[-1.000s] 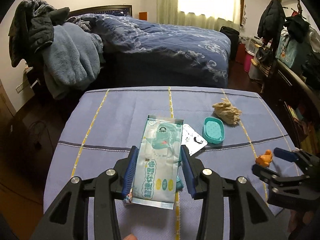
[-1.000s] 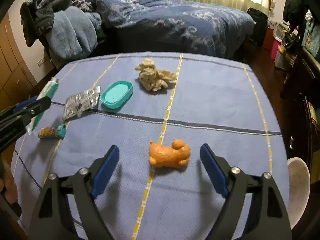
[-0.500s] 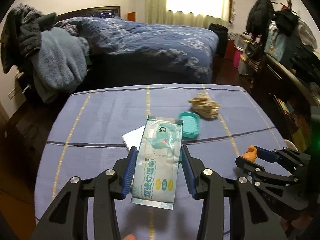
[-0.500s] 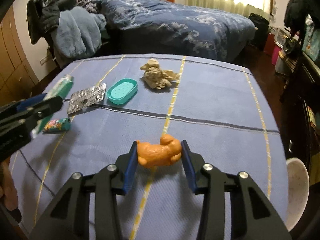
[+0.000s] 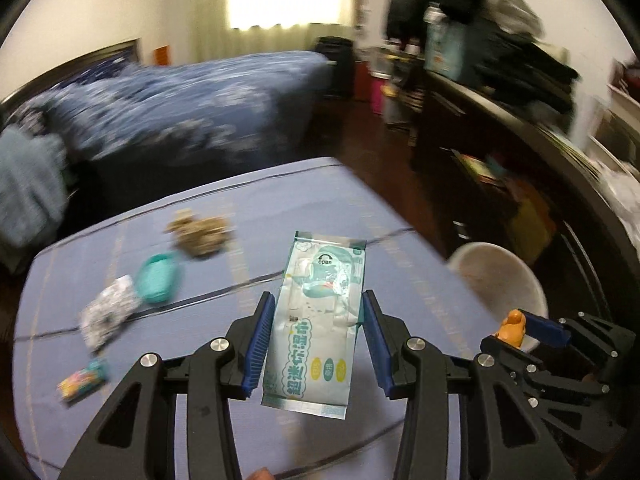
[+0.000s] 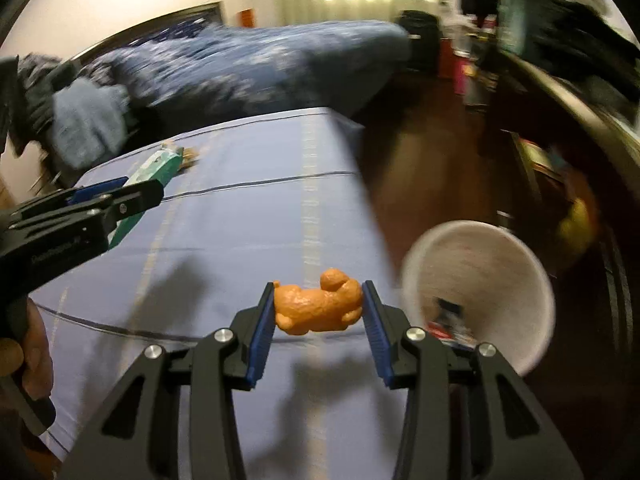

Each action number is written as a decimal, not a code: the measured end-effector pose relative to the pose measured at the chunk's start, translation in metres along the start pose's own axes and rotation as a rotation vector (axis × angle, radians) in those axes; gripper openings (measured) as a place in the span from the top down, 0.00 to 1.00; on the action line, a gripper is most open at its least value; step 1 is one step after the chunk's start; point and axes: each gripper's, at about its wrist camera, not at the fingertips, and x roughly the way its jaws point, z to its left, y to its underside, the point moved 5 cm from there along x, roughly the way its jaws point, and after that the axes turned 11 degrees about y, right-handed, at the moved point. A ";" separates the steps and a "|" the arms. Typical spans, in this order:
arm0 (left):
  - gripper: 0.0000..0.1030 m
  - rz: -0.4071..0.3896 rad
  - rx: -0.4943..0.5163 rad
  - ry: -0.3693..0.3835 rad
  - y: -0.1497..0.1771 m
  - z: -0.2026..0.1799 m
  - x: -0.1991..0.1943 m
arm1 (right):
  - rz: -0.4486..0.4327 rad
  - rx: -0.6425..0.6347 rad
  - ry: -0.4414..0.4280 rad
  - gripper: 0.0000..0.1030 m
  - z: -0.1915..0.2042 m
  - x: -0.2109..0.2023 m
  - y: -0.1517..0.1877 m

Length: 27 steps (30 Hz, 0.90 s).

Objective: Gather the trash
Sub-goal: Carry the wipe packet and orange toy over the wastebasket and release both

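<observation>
Both tools were loaded. The left gripper point(image 5: 318, 344) was clamped on a pale green wet-wipe packet point(image 5: 320, 320), blue pads pressed against its long edges, the packet standing lengthwise between them with the word "open" readable near its far end. It hung above the blue striped tablecloth point(image 5: 248, 216), clear of the cloth.

On the other side, the right gripper point(image 6: 319, 322) was closed on an orange dog-shaped figure point(image 6: 318, 306), squeezed end to end between the pads, also held above the tablecloth point(image 6: 256, 216). In the left view that same gripper point(image 5: 520, 330) showed at the lower right with the orange figure point(image 5: 512, 326) poking up from its tips.

Just off the table's right edge sat a white bin point(image 6: 480, 280) (a few scraps lay inside, too blurred to identify), and the orange figure was near its rim but not over the opening. From the left camera the bin point(image 5: 496, 276) lay to the right of the packet.

Left on the cloth, all blurred: a crumpled brown paper wad point(image 5: 200, 232), a teal oval dish point(image 5: 158, 282) just beside it, a silvery blister sheet point(image 5: 108, 316) touching the dish, and a small colourful wrapper point(image 5: 82, 380) nearer the left edge. Behind the table stood a bed with a dark blue quilt point(image 5: 180, 108).
</observation>
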 end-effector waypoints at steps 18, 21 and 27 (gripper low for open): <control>0.56 0.093 0.232 0.243 -0.038 -0.178 0.089 | -0.032 0.235 0.178 0.59 -0.175 -0.009 0.023; 0.56 0.111 0.263 0.261 -0.041 -0.195 0.102 | -0.029 0.257 0.176 0.59 -0.190 -0.001 0.024; 0.56 0.152 0.259 0.298 -0.044 -0.210 0.130 | -0.025 0.253 0.164 0.59 -0.202 0.023 0.021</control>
